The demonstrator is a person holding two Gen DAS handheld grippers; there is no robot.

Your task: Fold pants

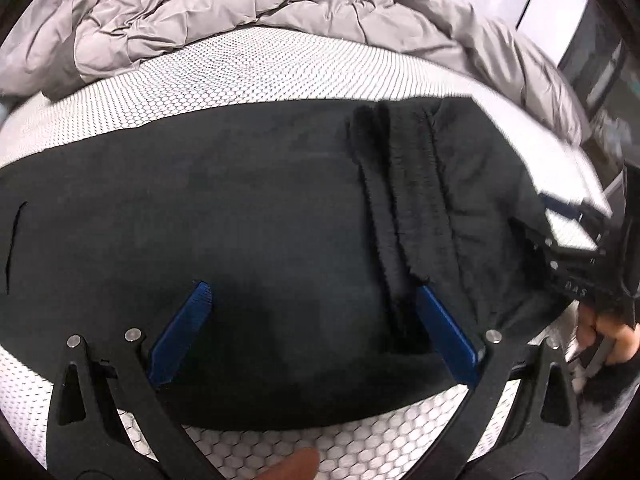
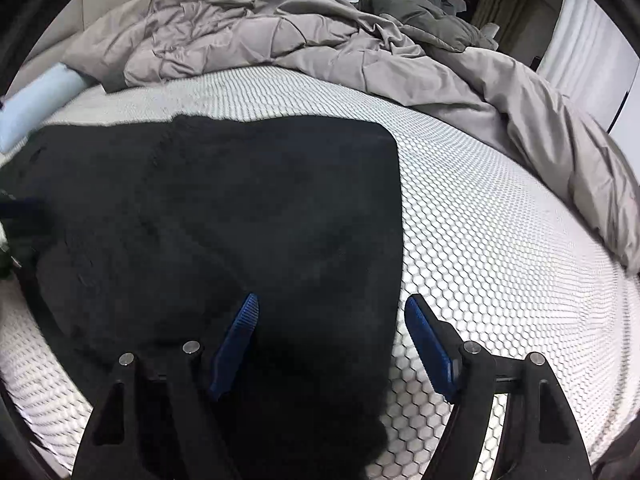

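I had a bed in front of me, its mattress covered in a white fabric with a honeycomb pattern. Black pants lay spread flat on the near part of it, and a crumpled grey comforter was heaped along the far side and down the right edge. A pale blue pillow sat at the far left.

Black pants lie spread on a honeycomb-patterned mattress, the right gripper poised open over their right edge, a rumpled grey comforter heaped behind.
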